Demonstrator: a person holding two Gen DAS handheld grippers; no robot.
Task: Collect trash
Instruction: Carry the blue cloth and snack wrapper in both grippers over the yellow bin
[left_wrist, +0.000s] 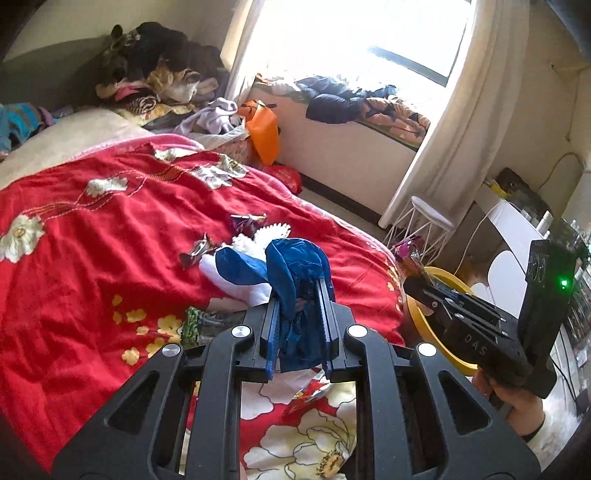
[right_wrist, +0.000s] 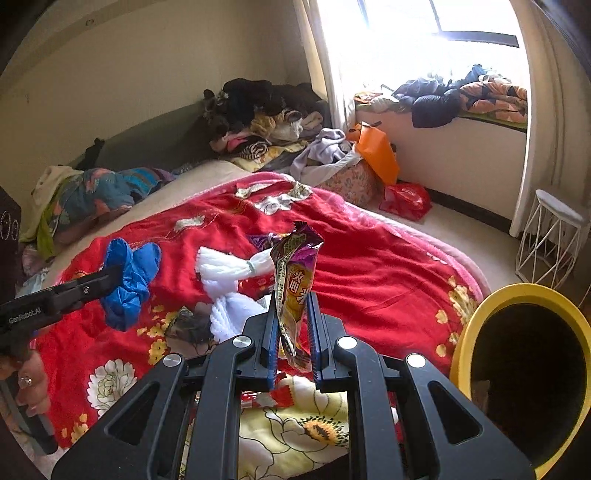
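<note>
While both grippers hang above the bed, each has a piece of trash pinched in it. The left gripper (left_wrist: 299, 291) has its jaws nearly closed on a crumpled blue plastic bag (left_wrist: 295, 266), which bulges out past the tips and trails down between the fingers. The right gripper (right_wrist: 291, 299) has its jaws drawn in on a purple and gold snack wrapper (right_wrist: 295, 273) that stands upright between the blue pads, its torn top above the tips and its lower end hanging below them.

Under both lies a red floral quilt (right_wrist: 369, 266) spread over the bed. On the quilt sit more scraps: a white knotted plastic bag (right_wrist: 229, 273), a small dark candy wrapper (left_wrist: 195, 253) and a purple wrapper (left_wrist: 247, 221) just beyond the white bag. In the right wrist view a yellow-rimmed bin (right_wrist: 517, 295) stands just beside the bed's edge, its dark mouth turned toward the camera, near the right gripper. A white wire stool (right_wrist: 550, 236) stands on the floor farther back, by the curtain (left_wrist: 454, 122). An orange bag (right_wrist: 376, 151) leans at the bed's far side below the window ledge, and a heap of clothes (right_wrist: 258, 110) is piled at the head of the bed.
</note>
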